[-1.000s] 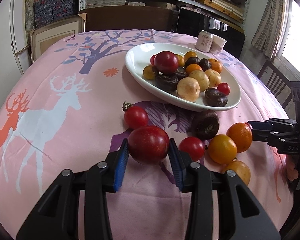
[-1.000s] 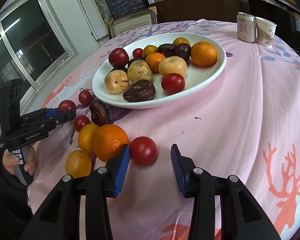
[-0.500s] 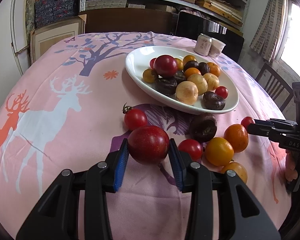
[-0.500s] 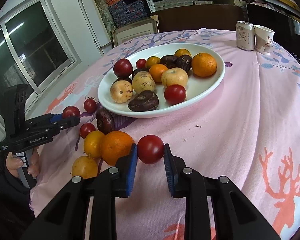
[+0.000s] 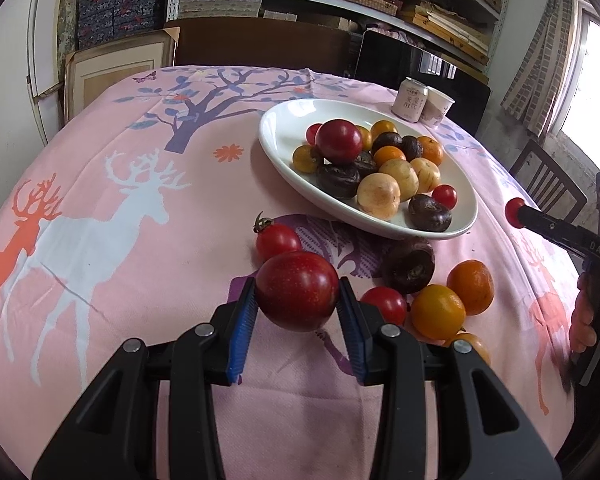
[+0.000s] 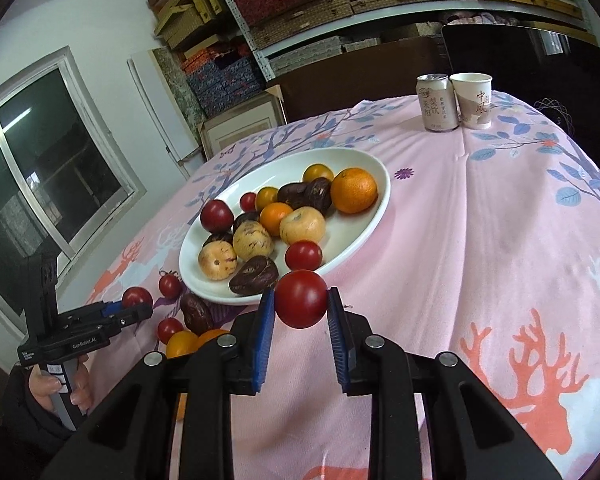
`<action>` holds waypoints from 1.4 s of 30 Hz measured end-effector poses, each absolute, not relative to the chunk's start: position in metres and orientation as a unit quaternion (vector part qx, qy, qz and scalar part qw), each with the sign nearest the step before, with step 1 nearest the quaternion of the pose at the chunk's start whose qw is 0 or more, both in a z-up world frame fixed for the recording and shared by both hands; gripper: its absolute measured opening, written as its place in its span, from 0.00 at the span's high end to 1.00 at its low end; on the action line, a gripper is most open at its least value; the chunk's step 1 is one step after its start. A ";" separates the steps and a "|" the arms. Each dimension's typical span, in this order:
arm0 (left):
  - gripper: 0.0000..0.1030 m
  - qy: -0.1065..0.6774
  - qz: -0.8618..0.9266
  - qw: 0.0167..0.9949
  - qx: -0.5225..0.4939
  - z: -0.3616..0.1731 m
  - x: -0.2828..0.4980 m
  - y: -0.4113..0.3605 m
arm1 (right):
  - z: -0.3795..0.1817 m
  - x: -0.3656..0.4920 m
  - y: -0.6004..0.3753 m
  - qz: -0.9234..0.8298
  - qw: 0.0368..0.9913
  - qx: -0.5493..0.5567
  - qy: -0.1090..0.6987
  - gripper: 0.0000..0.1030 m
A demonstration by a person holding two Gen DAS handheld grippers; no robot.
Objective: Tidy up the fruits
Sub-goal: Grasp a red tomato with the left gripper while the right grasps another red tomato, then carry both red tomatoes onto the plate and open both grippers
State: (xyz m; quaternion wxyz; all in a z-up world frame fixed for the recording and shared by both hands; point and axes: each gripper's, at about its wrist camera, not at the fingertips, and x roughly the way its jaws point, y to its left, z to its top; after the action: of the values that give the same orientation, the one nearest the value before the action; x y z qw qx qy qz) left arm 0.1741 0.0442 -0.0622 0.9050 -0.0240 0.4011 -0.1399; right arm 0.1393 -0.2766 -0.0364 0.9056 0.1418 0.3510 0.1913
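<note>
While both grippers carry fruit, the white plate [image 6: 374, 216] serves as the reference for everything here.

Right gripper [image 6: 300, 312]: jaws pinched on a small tomato [image 6: 301, 298], blue pads on its two sides. The fruit hangs clear of the cloth [image 6: 480, 240], just off the plate's near rim in the right wrist view. Likely reason for the grip across the widest part: a round, smooth fruit slips least there.

Left gripper [image 5: 298, 300]: jaws clamped on a plum [image 5: 297, 290], larger and dark red, well back from the plate on the side where the loose fruit lies. Whether it is off the cloth I cannot tell.

Loose fruit beside that rim: a stemmed tomato [image 5: 277, 238], a dark wrinkled fruit [image 5: 409, 266], two oranges [image 5: 470, 287] touching each other, another small tomato [image 5: 384, 305]. Judged as the unsorted remainder.

Room on the plate: fruit is heaped in the middle and along the near side; the bare white strip is widest at the far rim [image 5: 300, 114] in the left wrist view. The rim is low and sloped, so a fruit released near the edge could roll out. A can [image 6: 436, 102] and paper cup [image 6: 473, 100] stand well beyond the plate, out of both paths. The two grippers approach from opposite sides, well apart.
</note>
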 end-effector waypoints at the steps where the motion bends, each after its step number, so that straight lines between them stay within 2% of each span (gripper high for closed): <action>1: 0.62 0.398 -0.141 0.906 -0.028 -0.061 0.174 0.045 | -0.034 0.139 -0.279 0.186 0.909 0.147 0.342 0.74; 4: 0.62 0.391 -0.159 0.905 -0.051 -0.052 0.176 0.047 | -0.027 0.139 -0.284 0.167 0.919 0.159 0.320 0.74; 15: 0.62 0.334 -0.190 0.923 -0.022 0.029 0.222 0.009 | 0.027 0.155 -0.268 0.157 0.943 0.139 0.260 0.74; 19: 0.62 0.353 -0.185 0.917 -0.033 0.026 0.266 -0.004 | 0.023 0.179 -0.260 0.138 0.945 0.130 0.266 0.74; 26: 0.62 0.396 -0.174 0.901 -0.027 -0.006 0.338 -0.039 | -0.022 0.214 -0.259 0.108 0.933 0.124 0.320 0.74; 29: 0.52 0.400 -0.171 0.900 -0.036 -0.015 0.354 -0.045 | -0.030 0.221 -0.253 0.106 0.932 0.110 0.330 0.72; 31: 0.42 0.395 -0.159 0.904 -0.042 -0.015 0.357 -0.044 | -0.034 0.223 -0.250 0.109 0.931 0.104 0.333 0.61; 32: 0.42 0.394 -0.161 0.904 -0.049 -0.014 0.358 -0.042 | -0.034 0.222 -0.250 0.108 0.932 0.104 0.331 0.49; 33: 0.42 0.393 -0.160 0.904 -0.054 -0.013 0.355 -0.040 | -0.032 0.219 -0.252 0.106 0.934 0.106 0.323 0.44; 38: 0.41 0.388 -0.160 0.906 -0.048 -0.004 0.324 -0.023 | -0.025 0.206 -0.264 0.106 0.940 0.122 0.302 0.43; 40: 0.31 0.383 -0.159 0.909 -0.044 0.000 0.302 -0.014 | -0.024 0.200 -0.269 0.109 0.940 0.128 0.298 0.42; 42: 0.26 0.373 -0.162 0.913 -0.039 0.002 0.275 -0.003 | -0.022 0.195 -0.273 0.105 0.940 0.135 0.293 0.36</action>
State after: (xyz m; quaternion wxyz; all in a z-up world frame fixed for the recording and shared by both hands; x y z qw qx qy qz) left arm 0.2751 -0.0033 0.0016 0.9127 -0.0391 0.3730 -0.1621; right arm 0.1946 -0.2734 -0.0218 0.9405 0.1355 0.2935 0.1051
